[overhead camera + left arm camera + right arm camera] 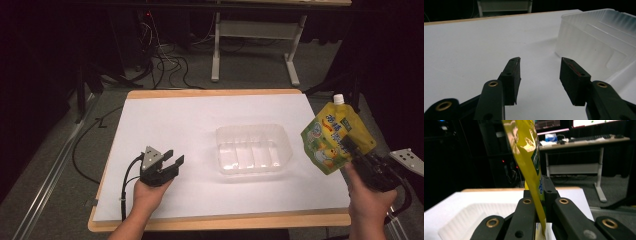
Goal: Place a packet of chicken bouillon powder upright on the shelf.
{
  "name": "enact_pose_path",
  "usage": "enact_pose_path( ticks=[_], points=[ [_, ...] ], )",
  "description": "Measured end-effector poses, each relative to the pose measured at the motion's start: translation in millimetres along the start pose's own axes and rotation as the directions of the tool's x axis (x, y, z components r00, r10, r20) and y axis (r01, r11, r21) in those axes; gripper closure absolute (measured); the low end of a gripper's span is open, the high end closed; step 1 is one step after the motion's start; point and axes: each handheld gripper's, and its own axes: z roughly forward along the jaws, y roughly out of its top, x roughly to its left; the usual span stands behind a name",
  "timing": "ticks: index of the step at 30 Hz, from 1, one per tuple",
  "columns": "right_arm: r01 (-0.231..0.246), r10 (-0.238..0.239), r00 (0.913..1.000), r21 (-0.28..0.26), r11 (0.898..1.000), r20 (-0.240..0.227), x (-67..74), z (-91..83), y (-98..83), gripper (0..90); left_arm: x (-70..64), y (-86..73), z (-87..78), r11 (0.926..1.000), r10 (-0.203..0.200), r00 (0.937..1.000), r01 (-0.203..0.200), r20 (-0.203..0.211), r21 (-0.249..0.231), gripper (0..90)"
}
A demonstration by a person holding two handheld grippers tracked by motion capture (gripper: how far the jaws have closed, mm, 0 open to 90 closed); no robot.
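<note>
1. The pouch (338,136), yellow-green with a white cap, hangs in the air at the right edge of the high view, off the right side of the counter (220,220) and right of the tray (253,149).
2. The right tool (352,147) is clamped on the pouch's lower right part; the pouch rises up and to the left from the jaws, cap uppermost.
3. The right tool's own view shows the pouch (529,162) edge-on, a thin glossy strip pinched between the two black jaws, with print on its side too blurred to read.
4. The tray is clear plastic with ribs across its floor, and sits near the middle of the white sheet (165,120), slightly right of centre.
5. The left tool (173,160) sits in the lower left of the high view, low over the sheet, left of the tray and apart from it, jaws spread with nothing between them.
6. The left tool's view shows the tray wall (584,47) close at upper right, and bare sheet between the jaws.
7. The counter has a wooden rim under the sheet.
8. Beyond it the room is dark: grey floor, cables (165,62), a white desk frame (252,45); the right tool's view adds monitors (574,123) and a keyboard on that desk.
</note>
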Motion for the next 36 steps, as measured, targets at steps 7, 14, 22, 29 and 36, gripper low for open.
enact_pose_path(
  ticks=[7, 14, 22, 29, 36],
  points=[
    [0.014, -0.014, 0.9989, -0.006, 1.0, -0.045, 21.8, 10.8, 13.1, 90.0, -2.7, -1.0, 0.9, 0.9998, 0.019, 0.9997, -0.019, 0.016, 0.006, 47.8],
    [0.013, -0.012, 0.9962, 0.016, 1.0, -0.086, 48.9, 41.4, 8.1, 90.0, -10.2, -3.5, 6.0, 0.9974, 0.069, 0.9974, -0.069, 0.022, 0.022, 46.6],
    [0.019, -0.013, 0.9945, 0.057, 0.998, -0.104, 73.7, 80.4, -8.3, 90.0, -9.0, -2.2, 2.4, 0.9939, 0.11, 0.9938, -0.11, 0.014, 0.01, 43.1],
    [0.0, 0.007, 0.9953, 0.077, 0.997, -0.097, 90.2, 98.4, -14.5, 90.0, -9.0, -1.5, -0.5, 0.9925, 0.121, 0.9926, -0.121, 0.013, 0.012, 41.1],
    [-0.021, 0.029, 0.9951, 0.082, 0.996, -0.095, 99.7, 108.2, -22.5, 90.0, -10.9, -1.2, -2.6, 0.9925, 0.122, 0.9922, -0.122, 0.024, -0.003, 40.6]
  ],
)
